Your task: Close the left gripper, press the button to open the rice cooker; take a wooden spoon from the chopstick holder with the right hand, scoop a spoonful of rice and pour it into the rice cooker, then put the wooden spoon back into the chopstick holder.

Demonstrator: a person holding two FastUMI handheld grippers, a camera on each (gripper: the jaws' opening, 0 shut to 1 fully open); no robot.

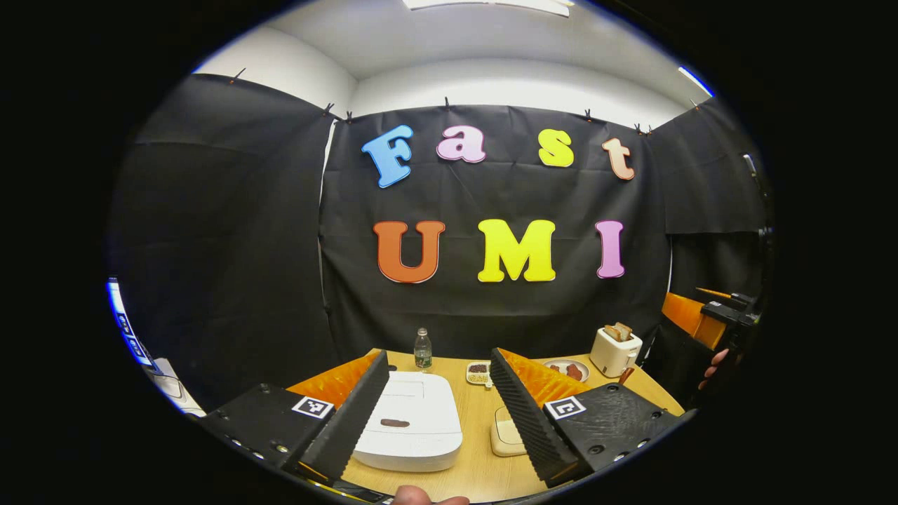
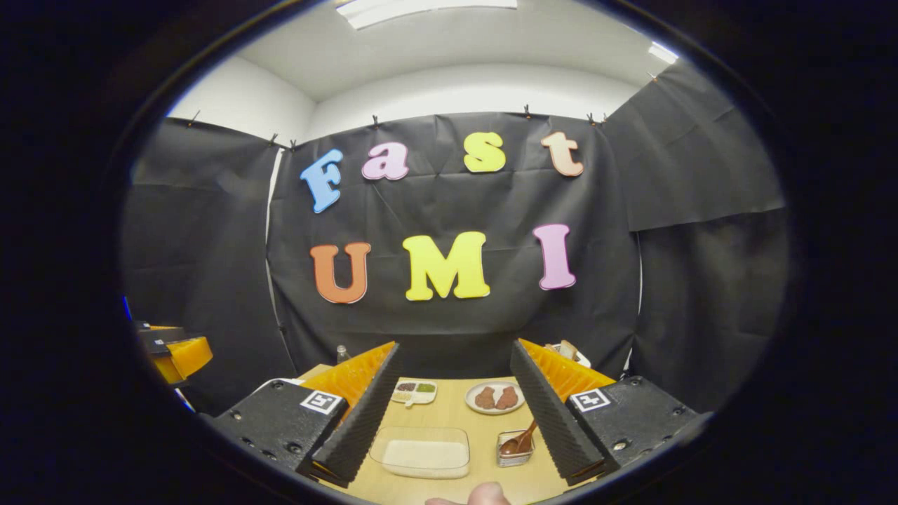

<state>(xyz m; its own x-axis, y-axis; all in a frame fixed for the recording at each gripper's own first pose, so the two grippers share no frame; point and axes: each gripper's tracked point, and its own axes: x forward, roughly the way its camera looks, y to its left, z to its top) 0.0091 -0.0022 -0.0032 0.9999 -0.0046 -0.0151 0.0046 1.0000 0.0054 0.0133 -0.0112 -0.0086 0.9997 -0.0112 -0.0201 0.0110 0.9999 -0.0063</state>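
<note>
At lower centre of the right gripper view, between my spread, empty right gripper (image 2: 452, 410) fingers, the light, rigid wooden spoon (image 2: 519, 440) leans in its chopstick holder (image 2: 513, 452); I judge its upper handle the best hold.

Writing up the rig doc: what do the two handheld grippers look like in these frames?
Both match: the left gripper and right gripper each have two long wedge-shaped fingers with ribbed inner pads, on blocky black bolted carriages. Each carriage carries a square black-and-white fiducial tag. No cables or sleeves visible.
</note>
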